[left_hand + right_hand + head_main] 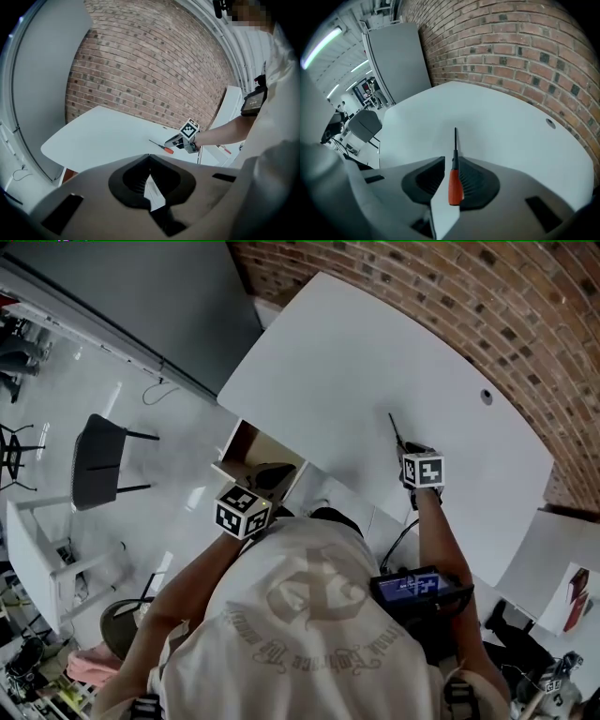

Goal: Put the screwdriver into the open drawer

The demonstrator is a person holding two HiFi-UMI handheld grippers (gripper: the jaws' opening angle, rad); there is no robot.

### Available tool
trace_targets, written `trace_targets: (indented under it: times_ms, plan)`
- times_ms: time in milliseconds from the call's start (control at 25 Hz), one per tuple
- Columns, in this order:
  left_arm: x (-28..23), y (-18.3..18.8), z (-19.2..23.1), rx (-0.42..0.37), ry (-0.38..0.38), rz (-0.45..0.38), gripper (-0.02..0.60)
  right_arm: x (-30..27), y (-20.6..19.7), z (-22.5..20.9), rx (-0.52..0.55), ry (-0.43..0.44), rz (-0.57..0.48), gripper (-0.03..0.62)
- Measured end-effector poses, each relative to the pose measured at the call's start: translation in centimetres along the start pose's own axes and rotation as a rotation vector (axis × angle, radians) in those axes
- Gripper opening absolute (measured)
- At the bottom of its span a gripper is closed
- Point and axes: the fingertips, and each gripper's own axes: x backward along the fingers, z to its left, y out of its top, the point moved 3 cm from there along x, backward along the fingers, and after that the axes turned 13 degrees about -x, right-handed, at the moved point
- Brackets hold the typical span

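Progress: pickup is in hand and stowing remains. Left claw (149, 158) hangs just beside the open drawer (246, 446), jaws together, nothing between them. Right claw (450, 164), well right of the drawer over the white counter (375, 362), stands narrow and clamps the screwdriver (455, 185) by its handle. Handle is orange. The thin dark shaft projects forward past the jaws.
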Motion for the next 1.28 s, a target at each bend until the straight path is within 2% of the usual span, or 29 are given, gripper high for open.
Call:
trace_targets:
  times_ms: [600, 960, 1280]
  plan:
    - [2.5, -0.7, 1.7, 0.051, 0.104, -0.013, 0.020, -3.7, 0.6, -0.2, 0.105, -0.060, 0.192, 0.097]
    - [2.4, -0.4, 1.6, 0.043, 0.096, -0.019, 0.020, -3.8, 0.8, 0.3, 0.082, -0.066, 0.214, 0.071]
    - [2.5, -0.5, 1.2, 0.043, 0.114, -0.039, 0.020, -3.3, 0.3, 0.4, 0.087, -0.034, 0.214, 0.069]
